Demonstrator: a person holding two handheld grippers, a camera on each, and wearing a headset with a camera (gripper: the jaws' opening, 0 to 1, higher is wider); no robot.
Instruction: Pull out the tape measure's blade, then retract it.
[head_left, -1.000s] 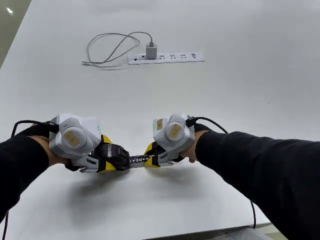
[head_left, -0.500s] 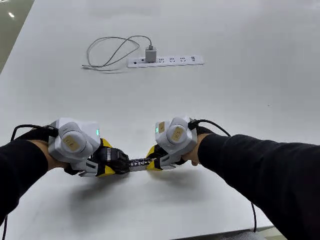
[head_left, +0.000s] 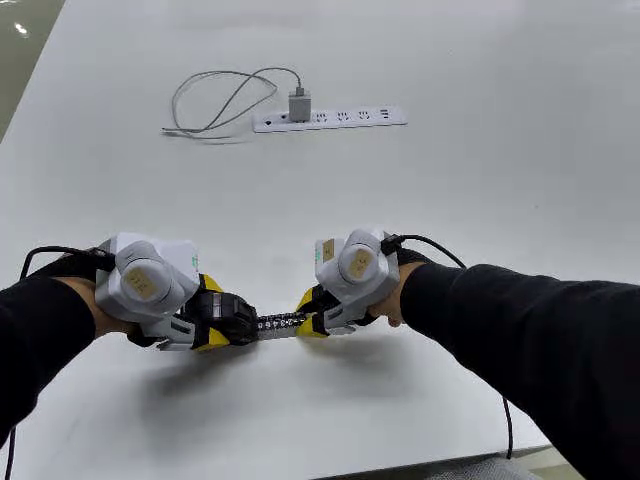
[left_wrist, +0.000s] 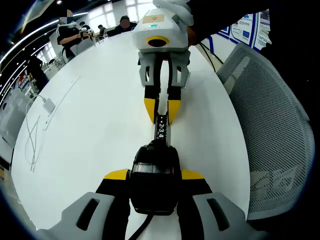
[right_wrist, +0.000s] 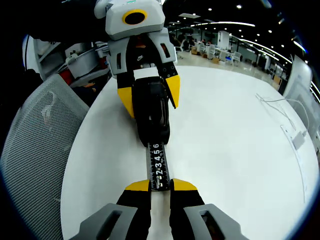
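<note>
Near the tabletop's front edge, the left hand-held gripper is clamped on the tape measure by its black case. The right hand-held gripper pinches the blade tip. Only a short stretch is out, so most of the pull and all the retraction look undone.

Bright overhead light, soft shadows, fisheye edges
</note>
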